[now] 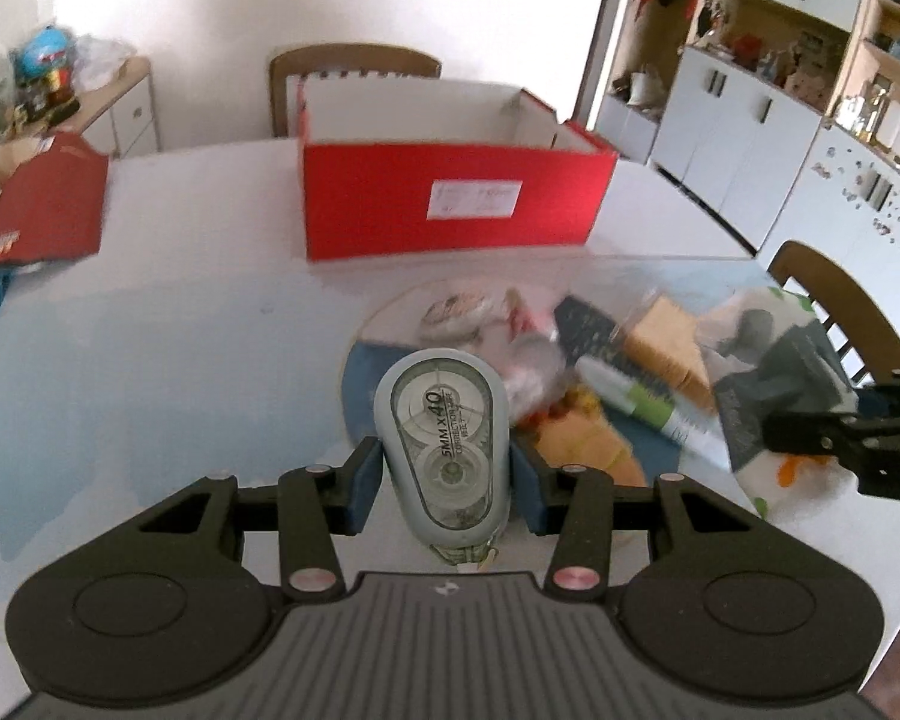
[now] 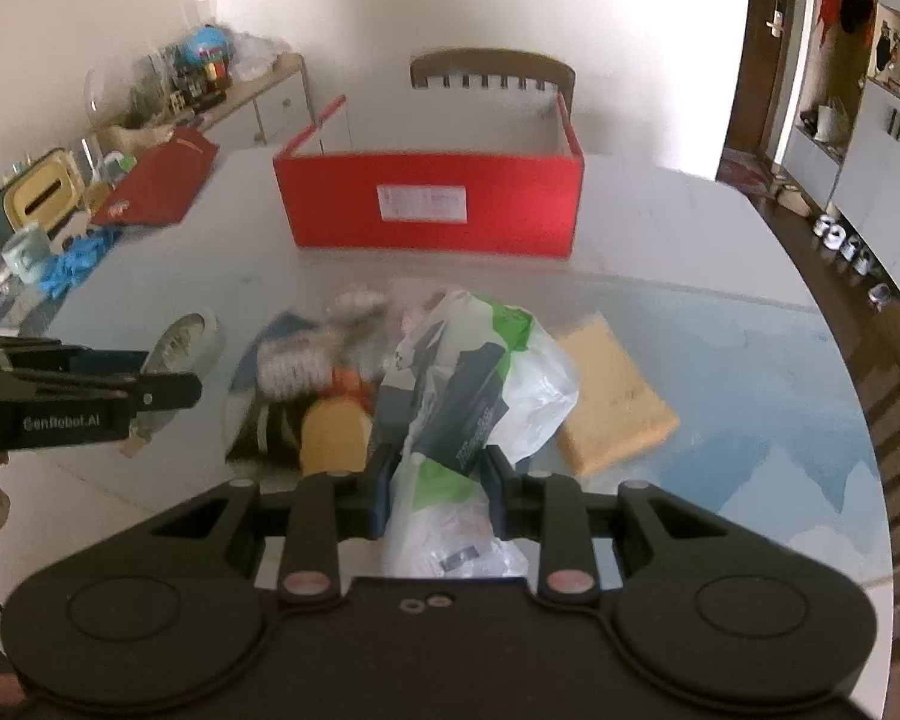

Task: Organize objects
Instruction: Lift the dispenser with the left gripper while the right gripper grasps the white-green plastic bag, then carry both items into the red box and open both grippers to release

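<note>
**Both grippers loaded; box not yet reached**

Left gripper: pads closed on the sides of a grey correction tape, held upright above the table. Right gripper: fingers pinched on a thin white-and-green plastic bag with a dark carton inside.

Risks (judgement):
- Tape body is smooth and rounded, gripped low; a quick swing toward the box could let it pivot or slip out.
- Bag film is slack. The carton may slide out, or the hanging bag may drag the pile at 10 o'clock from the right gripper.
- Both grippers heading for one box may collide.

Containers:
- Red box, 12 o'clock in both views, open top, white inside. Floor hidden by the front wall; contents cannot be told.
- Red lid lies at 10 o'clock, apart from the box.
</note>
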`<state>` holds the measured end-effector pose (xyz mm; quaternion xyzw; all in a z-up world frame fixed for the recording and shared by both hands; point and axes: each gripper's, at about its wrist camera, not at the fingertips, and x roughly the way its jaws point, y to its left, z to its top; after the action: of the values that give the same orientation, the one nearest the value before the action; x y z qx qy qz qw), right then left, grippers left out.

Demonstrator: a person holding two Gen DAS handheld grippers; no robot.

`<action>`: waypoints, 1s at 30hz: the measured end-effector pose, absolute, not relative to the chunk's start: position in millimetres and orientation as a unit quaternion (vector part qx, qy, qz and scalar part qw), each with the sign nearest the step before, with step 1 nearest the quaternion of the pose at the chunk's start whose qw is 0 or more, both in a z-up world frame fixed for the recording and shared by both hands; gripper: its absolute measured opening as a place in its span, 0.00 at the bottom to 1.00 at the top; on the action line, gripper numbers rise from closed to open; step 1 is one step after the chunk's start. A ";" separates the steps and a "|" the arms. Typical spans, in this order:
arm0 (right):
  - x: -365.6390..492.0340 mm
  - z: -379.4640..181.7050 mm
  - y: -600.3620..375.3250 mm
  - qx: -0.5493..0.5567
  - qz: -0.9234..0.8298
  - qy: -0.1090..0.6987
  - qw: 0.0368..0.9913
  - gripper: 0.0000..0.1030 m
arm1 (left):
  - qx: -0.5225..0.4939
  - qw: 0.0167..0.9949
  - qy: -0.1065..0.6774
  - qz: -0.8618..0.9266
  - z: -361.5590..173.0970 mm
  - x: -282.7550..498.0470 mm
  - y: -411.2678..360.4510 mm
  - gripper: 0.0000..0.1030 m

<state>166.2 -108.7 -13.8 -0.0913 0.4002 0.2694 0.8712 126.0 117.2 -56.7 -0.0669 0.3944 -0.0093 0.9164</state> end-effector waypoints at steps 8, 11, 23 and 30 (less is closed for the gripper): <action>205.0 17.7 -84.6 -0.106 0.284 0.371 0.878 0.28 | -0.064 0.925 0.372 -0.031 -25.7 160.6 127.7 0.44; 219.9 27.1 -72.6 -0.115 0.285 0.358 0.882 0.28 | -0.061 0.927 0.367 -0.037 -15.6 177.3 133.7 0.44; 290.2 45.7 -14.0 -0.120 0.279 0.341 0.890 0.29 | -0.032 0.929 0.365 -0.049 10.3 254.0 163.1 0.44; 330.5 46.0 11.5 -0.133 0.261 0.334 0.896 0.29 | 0.008 0.927 0.371 -0.057 13.5 309.3 179.9 0.44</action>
<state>330.5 11.5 46.0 -0.1333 0.3340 0.2609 0.8959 309.3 179.9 13.5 0.0082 0.3711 -0.0572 0.9268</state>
